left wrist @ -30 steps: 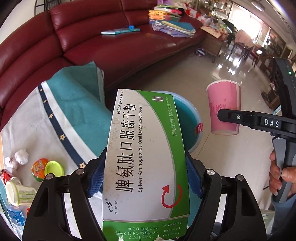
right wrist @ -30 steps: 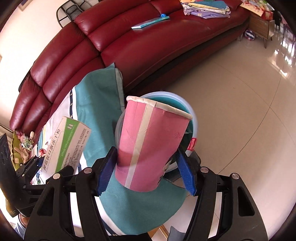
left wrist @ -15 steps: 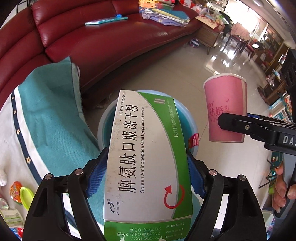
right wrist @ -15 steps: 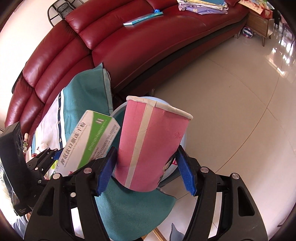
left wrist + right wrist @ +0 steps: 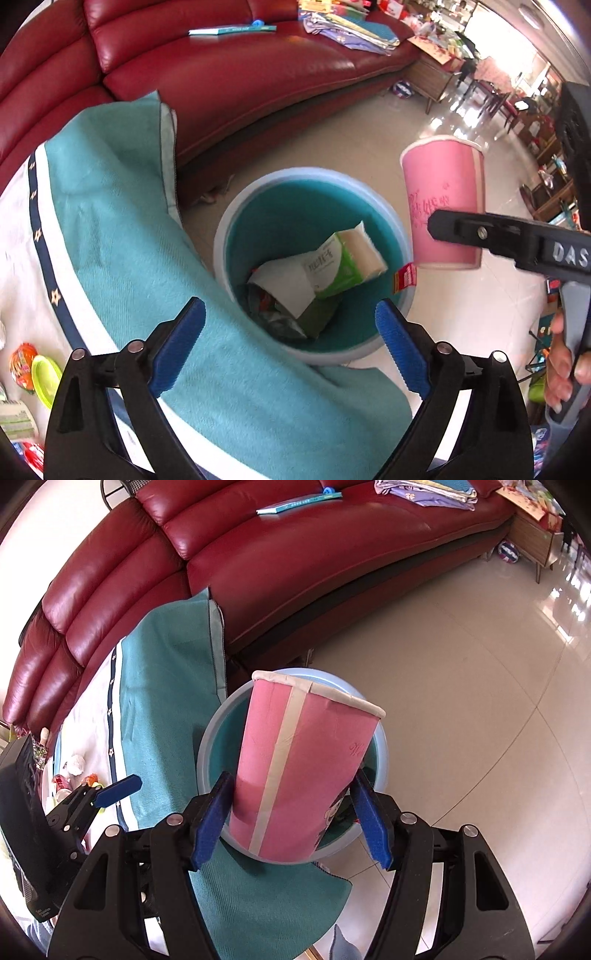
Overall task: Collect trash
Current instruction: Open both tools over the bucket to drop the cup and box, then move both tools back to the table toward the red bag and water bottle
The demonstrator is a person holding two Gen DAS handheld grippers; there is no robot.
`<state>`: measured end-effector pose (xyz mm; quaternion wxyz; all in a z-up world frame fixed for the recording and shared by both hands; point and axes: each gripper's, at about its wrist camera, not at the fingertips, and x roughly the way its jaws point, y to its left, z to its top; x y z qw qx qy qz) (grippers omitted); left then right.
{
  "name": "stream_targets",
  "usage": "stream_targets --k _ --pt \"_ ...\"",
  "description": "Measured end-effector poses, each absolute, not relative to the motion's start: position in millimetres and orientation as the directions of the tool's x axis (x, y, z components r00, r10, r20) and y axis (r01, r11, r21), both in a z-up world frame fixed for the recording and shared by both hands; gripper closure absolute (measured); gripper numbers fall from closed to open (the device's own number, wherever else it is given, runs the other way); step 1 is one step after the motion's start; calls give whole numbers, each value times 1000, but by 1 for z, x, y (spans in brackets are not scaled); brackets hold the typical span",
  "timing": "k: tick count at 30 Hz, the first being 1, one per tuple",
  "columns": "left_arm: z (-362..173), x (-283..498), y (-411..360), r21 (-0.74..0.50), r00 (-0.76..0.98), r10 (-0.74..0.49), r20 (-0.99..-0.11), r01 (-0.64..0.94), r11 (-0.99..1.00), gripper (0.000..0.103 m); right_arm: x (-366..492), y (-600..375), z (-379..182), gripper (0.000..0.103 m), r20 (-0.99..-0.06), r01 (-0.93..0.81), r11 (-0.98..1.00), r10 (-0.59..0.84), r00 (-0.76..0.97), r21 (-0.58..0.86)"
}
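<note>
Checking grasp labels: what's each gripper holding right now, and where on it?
Left gripper: nothing, jaws open above the bin. Right gripper: pink cup, upright, clamped across its lower sides near the base.

Sofa: glossy dark-red leather, smooth. Floor: polished, reflective tile. Cloth over the table edge: matt woven teal fabric. Bin: smooth plastic, pale rim. Cup: matt pink paper with a taped seam. Box inside the bin: printed green-and-white cardboard. Left claw and right claw: black plastic bodies, ribbed blue pads.
</note>
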<state>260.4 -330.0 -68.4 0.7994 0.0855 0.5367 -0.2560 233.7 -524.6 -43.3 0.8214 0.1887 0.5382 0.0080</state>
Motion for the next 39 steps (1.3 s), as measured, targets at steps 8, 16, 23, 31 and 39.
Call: stream_targets --k 8,16,23,31,39 --pt "-69 254 -303 -162 285 -321 -903 467 869 7 256 -500 -51 39 -893 145 941 232 385 306" --pt "-72 254 -284 -174 278 -320 -906 444 879 6 261 -489 -52 20 -905 160 945 208 372 284" --pt "-72 245 -273 -190 273 -329 -904 432 882 6 253 -490 -59 16 -928 210 945 171 331 249" --pt "-63 228 -262 -198 285 -340 -896 429 881 6 235 -479 -54 15 -936 209 953 147 320 221" --pt "-51 207 -233 -195 316 -338 -887 407 892 6 219 -452 -41 15 -930 184 957 154 333 224"
